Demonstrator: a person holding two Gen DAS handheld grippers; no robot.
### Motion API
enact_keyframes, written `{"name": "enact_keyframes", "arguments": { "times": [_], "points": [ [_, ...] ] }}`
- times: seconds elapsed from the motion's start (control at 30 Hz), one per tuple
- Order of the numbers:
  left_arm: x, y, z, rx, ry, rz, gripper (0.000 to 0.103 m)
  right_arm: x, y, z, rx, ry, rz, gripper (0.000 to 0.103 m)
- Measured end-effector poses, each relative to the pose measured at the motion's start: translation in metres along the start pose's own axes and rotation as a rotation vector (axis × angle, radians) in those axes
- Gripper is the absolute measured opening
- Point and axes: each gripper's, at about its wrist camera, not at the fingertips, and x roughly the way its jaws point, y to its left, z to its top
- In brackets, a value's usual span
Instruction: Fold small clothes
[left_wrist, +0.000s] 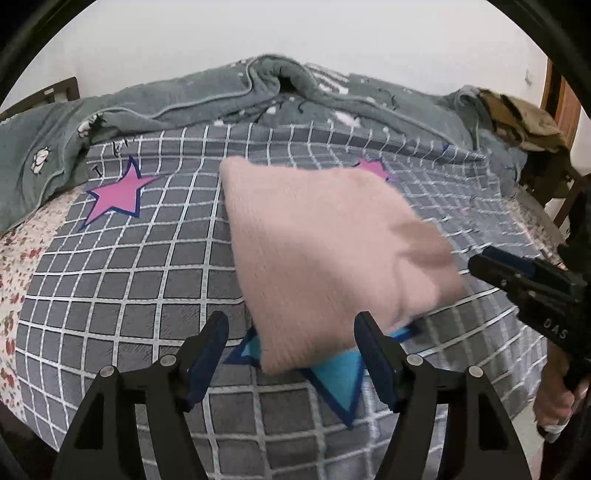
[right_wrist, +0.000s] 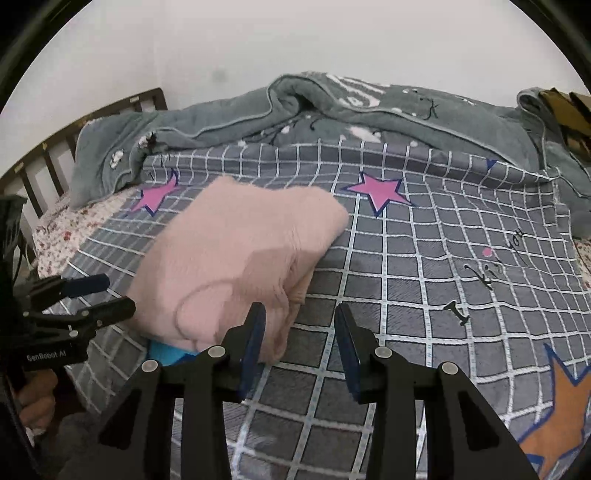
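A pink knitted garment (left_wrist: 321, 254) lies folded into a thick rectangle on the grey checked bedspread (left_wrist: 147, 280). It also shows in the right wrist view (right_wrist: 236, 258), where its loose edges face the camera. My left gripper (left_wrist: 291, 339) is open and empty, its jaws just short of the garment's near corner. My right gripper (right_wrist: 299, 332) is open and empty, its left finger (right_wrist: 255, 332) in front of the garment's near edge. The right gripper shows at the right edge of the left wrist view (left_wrist: 476, 258).
A rumpled grey-green blanket (left_wrist: 229, 96) runs along the far side of the bed. Pink stars (left_wrist: 118, 195) and a blue star (left_wrist: 340, 373) are printed on the bedspread. A brown garment (left_wrist: 517, 118) lies at the far right. A wooden headboard (right_wrist: 74, 133) stands at the left.
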Motion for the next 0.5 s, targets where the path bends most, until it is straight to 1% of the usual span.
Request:
{"name": "enact_keyframes", "arguments": {
  "times": [0.1, 0.13, 0.17, 0.23, 0.33, 0.4, 0.43, 0.47, 0.5],
  "points": [
    [-0.019, -0.007, 0.007, -0.013, -0.02, 0.004, 0.068, -0.018, 0.004, 0.007, 0.003, -0.003, -0.019, 0.04],
    [-0.024, -0.009, 0.011, -0.017, -0.026, 0.013, 0.068, -0.023, 0.004, 0.009, 0.005, 0.001, -0.025, 0.043],
    [-0.031, -0.012, 0.014, -0.025, -0.03, 0.022, 0.068, -0.029, 0.003, 0.012, 0.01, 0.003, -0.035, 0.044],
    [-0.04, -0.015, 0.019, -0.046, -0.039, 0.014, 0.068, -0.041, 0.001, 0.015, 0.027, 0.001, -0.049, 0.044],
    [-0.056, -0.021, 0.022, -0.062, -0.048, 0.003, 0.07, -0.058, 0.0, 0.017, 0.039, -0.006, -0.054, 0.055],
    [-0.066, -0.027, 0.022, -0.058, -0.056, 0.004, 0.07, -0.072, 0.003, 0.016, 0.028, -0.017, -0.082, 0.064],
    [-0.07, -0.03, 0.022, -0.055, -0.063, 0.007, 0.07, -0.076, 0.004, 0.015, 0.026, -0.02, -0.099, 0.074],
    [-0.076, -0.033, 0.022, -0.05, -0.072, 0.017, 0.07, -0.082, 0.005, 0.013, 0.025, -0.029, -0.112, 0.082],
    [-0.08, -0.035, 0.021, -0.046, -0.078, 0.028, 0.07, -0.088, 0.006, 0.012, 0.027, -0.04, -0.119, 0.084]
  ]
}}
